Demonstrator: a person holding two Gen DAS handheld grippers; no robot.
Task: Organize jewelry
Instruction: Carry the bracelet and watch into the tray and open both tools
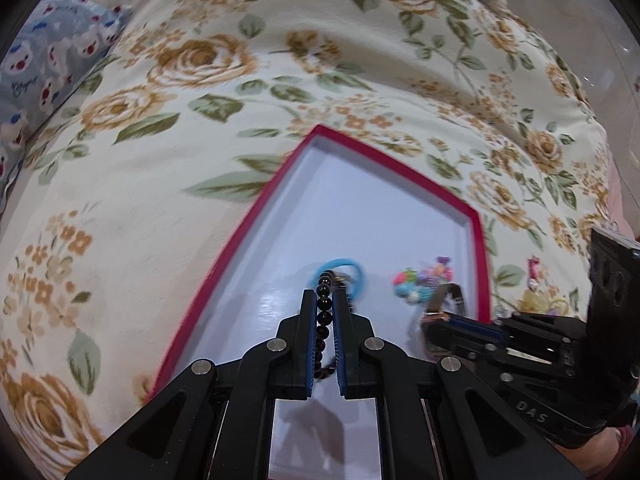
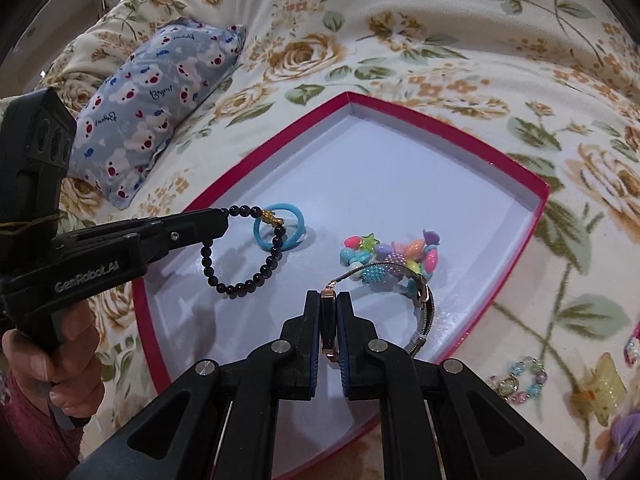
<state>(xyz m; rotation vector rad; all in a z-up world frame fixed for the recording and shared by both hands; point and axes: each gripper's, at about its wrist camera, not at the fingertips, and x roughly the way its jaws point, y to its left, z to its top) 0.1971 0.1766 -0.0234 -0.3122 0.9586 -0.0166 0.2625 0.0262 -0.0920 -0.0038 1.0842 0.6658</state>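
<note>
A red-rimmed tray [image 2: 538, 200] with a white floor lies on a floral bedspread. My left gripper [image 1: 324, 300] is shut on a black bead bracelet [image 2: 240, 286] with a gold charm and holds it over the tray's left part, above a blue ring band [image 2: 296, 216]. My right gripper [image 2: 329, 300] is shut on a rose-gold watch [image 2: 424, 300] with a mesh strap, just above the tray floor beside a colourful bead bracelet [image 2: 384, 256]. In the left wrist view the right gripper [image 1: 440, 312] is at the right.
A blue bear-print pillow [image 2: 152, 92] lies beyond the tray at left. On the bedspread right of the tray lie a pastel bead bracelet [image 2: 518, 380], a yellow hair claw [image 2: 604, 384] and a pink clip [image 2: 632, 346].
</note>
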